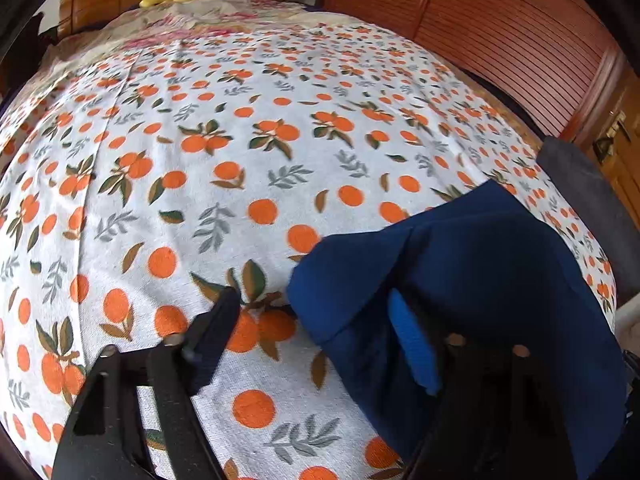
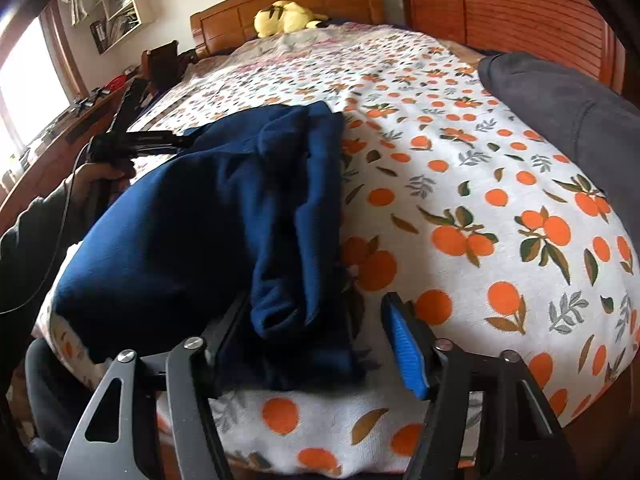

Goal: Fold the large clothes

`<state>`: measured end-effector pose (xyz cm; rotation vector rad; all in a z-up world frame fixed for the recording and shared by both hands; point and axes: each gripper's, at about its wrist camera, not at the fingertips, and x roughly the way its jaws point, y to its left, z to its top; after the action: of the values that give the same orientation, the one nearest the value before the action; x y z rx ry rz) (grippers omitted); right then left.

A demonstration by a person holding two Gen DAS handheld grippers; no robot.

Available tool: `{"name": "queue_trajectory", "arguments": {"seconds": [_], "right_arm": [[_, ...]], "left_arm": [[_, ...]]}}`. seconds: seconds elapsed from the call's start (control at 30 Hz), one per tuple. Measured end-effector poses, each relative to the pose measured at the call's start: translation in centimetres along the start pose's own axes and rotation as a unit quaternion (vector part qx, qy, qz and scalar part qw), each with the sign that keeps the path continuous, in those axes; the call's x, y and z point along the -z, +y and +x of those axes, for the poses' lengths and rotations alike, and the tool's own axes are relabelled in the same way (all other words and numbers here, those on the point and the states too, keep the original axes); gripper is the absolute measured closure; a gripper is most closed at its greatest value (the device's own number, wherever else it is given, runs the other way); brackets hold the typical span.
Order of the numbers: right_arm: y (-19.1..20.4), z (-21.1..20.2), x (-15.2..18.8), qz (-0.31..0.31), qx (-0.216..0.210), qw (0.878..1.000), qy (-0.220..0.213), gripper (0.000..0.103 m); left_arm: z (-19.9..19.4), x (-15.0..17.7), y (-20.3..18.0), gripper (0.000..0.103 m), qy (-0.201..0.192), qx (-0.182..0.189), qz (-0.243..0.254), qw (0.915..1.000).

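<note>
Spread wide at the bottom of the frame, the right gripper (image 2: pixel 320 324) straddles the near bunched edge of the navy garment (image 2: pixel 192 216) without pinching it. Lower right in its own view, the left gripper (image 1: pixel 316 320) also gapes beside a corner. Lying on the orange-print bedspread (image 2: pixel 480 200), the cloth looks soft and limp; folded edges suit gripping.

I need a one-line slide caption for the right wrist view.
Open right tool straddling a navy garment on an orange-print bedspread.
</note>
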<state>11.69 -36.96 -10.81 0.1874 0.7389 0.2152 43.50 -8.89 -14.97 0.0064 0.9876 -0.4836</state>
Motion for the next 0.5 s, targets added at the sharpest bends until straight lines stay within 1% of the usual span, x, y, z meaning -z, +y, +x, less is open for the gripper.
{"name": "queue_trajectory", "arguments": {"seconds": [0.07,0.1,0.13,0.17,0.2,0.23,0.27,0.3,0.33,0.37,0.4,0.43,0.5], "right_arm": [[-0.1,0.1,0.1,0.006,-0.015,1.0,0.014,0.043],[-0.3,0.5,0.0,0.009,-0.024,0.999,0.022,0.044],[-0.4,0.8,0.0,0.007,-0.033,0.999,0.031,0.045],[-0.5,1.0,-0.2,0.002,-0.037,0.999,0.034,0.047],[-0.6,1.2,-0.5,-0.001,-0.042,0.998,0.036,0.05],[-0.9,1.3,-0.7,-0.001,-0.055,0.998,0.039,0.053],[-1.1,1.5,-0.9,0.001,-0.065,0.997,0.041,0.058],[-1.2,1.5,-0.9,-0.001,-0.073,0.997,0.04,0.065],[-1.3,1.4,-1.0,-0.001,-0.079,0.996,0.035,0.069],[-1.4,1.2,-1.0,0.0,-0.086,0.996,0.027,0.074],[-1.7,1.2,-1.1,0.003,-0.089,0.996,0.02,0.078],[-2.0,0.9,-1.1,0.007,-0.094,0.995,0.009,0.079],[-2.4,0.2,-0.8,0.014,-0.106,0.994,-0.013,0.082]], "left_arm": [[-0.1,-0.1,-0.3,0.041,-0.001,0.004,0.004,1.0],[-0.2,-0.1,-0.4,0.048,-0.001,0.007,0.004,1.0],[-0.1,-0.1,-0.6,0.052,-0.001,0.013,0.002,0.9999],[-0.1,-0.1,-0.6,0.052,-0.002,0.011,0.001,0.9999],[-0.1,-0.1,-0.6,0.054,-0.002,0.011,-0.001,0.9999],[0.0,-0.1,-0.6,0.058,-0.001,0.016,-0.002,0.9999],[-0.1,-0.1,-0.6,0.061,0.0,0.02,-0.003,0.9998],[-0.1,-0.2,-0.5,0.066,0.003,0.023,-0.006,0.9997],[-0.3,-0.3,-0.5,0.074,0.004,0.024,-0.007,0.9997],[-0.5,-0.4,-0.6,0.076,0.004,0.024,-0.007,0.9997],[-0.7,-0.5,-0.8,0.081,0.004,0.023,-0.004,0.9997],[-0.9,-0.5,-1.1,0.085,0.002,0.018,0.002,0.9998],[-2.1,-0.7,-2.1,0.087,-0.013,0.002,0.018,0.9998]]}}
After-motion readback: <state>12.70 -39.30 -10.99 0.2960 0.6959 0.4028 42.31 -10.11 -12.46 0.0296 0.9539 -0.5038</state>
